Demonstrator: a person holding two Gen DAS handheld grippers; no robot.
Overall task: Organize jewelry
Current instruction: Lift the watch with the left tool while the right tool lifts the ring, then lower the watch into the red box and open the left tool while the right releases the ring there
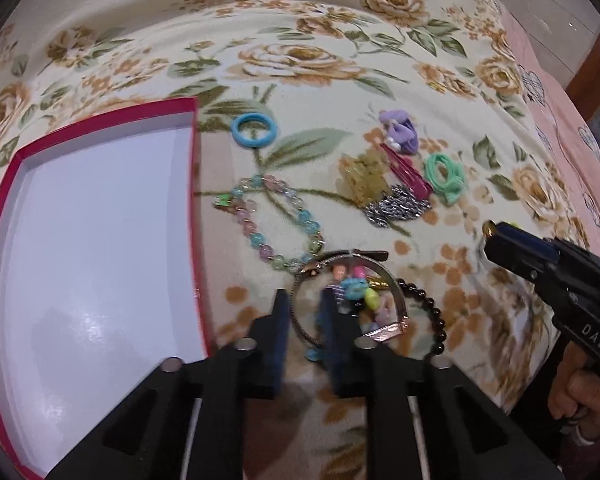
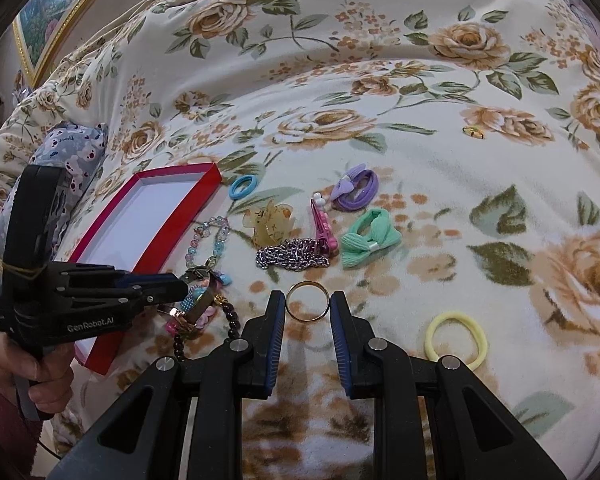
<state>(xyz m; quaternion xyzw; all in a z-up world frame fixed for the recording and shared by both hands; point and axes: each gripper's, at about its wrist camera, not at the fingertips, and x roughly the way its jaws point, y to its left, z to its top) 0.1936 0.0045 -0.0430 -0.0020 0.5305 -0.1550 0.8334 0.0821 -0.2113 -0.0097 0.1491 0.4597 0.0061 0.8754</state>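
On the floral blanket, far left, sits a red box with a bare white floor, open and holding nothing. Just right of its wall lie a blue ring tie and, nearer, a pastel bead bracelet. Next comes the left gripper, its fingers a narrow gap apart and straddling the near rim of a metal bangle; one finger is inside the loop, the other outside, but blur makes it unclear whether they actually pinch it. The bangle rests over a heap of bright charm beads, with a dark bead bracelet curving just to its right.

Further right, toward the middle, lie an amber claw clip, a silver chain, a pink hair clip, a purple bow tie and a green bow tie, all close together. Nearer the camera, the right gripper is spread wide, its fingers flanking a gold ring that lies flat on the blanket; the tips sit just beside the ring without squeezing it. Right of that lies a yellow hair tie. Far back, well apart from the rest, is a small yellow-green item, too small to identify.
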